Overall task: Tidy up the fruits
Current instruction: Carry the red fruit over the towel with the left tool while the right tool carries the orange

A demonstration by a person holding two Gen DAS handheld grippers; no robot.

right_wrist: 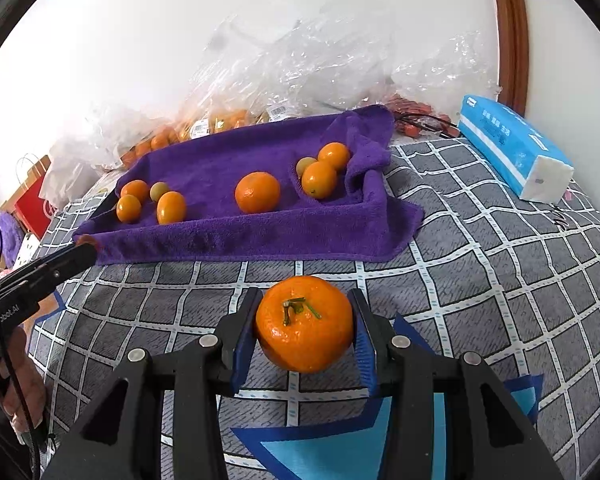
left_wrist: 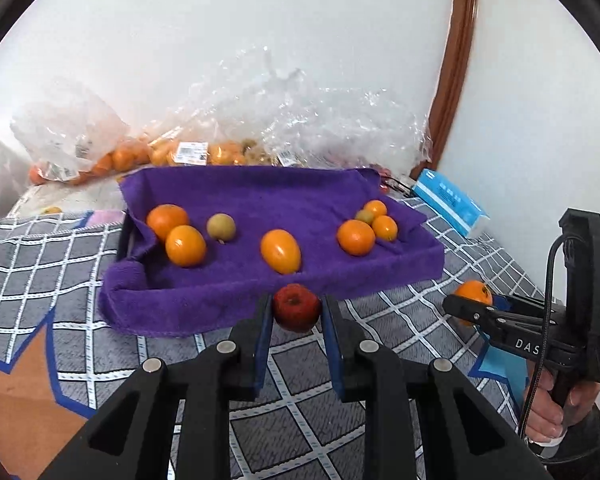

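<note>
1. My left tool (left_wrist: 296, 312) pinches a small red fruit (left_wrist: 296, 307) between its blue pads, at 6 o'clock of the purple towel (left_wrist: 220, 304), just over its near edge.
2. The towel lines a tray on the checked cover (left_wrist: 28, 280). On it, from 9 o'clock: two orange fruits (left_wrist: 176, 236) touching, a greenish one (left_wrist: 221, 227), an oval orange one (left_wrist: 280, 251), then a cluster (left_wrist: 366, 226) of four at 3 o'clock.
3. My right tool (right_wrist: 305, 330) is clamped on a mandarin (right_wrist: 305, 328), stem up, at 6 o'clock of the towel, over the cover.
4. Clear bags (left_wrist: 300, 120) of fruit lie at 12 o'clock; a blue tissue pack (right_wrist: 512, 148) sits at 2 o'clock.
</note>
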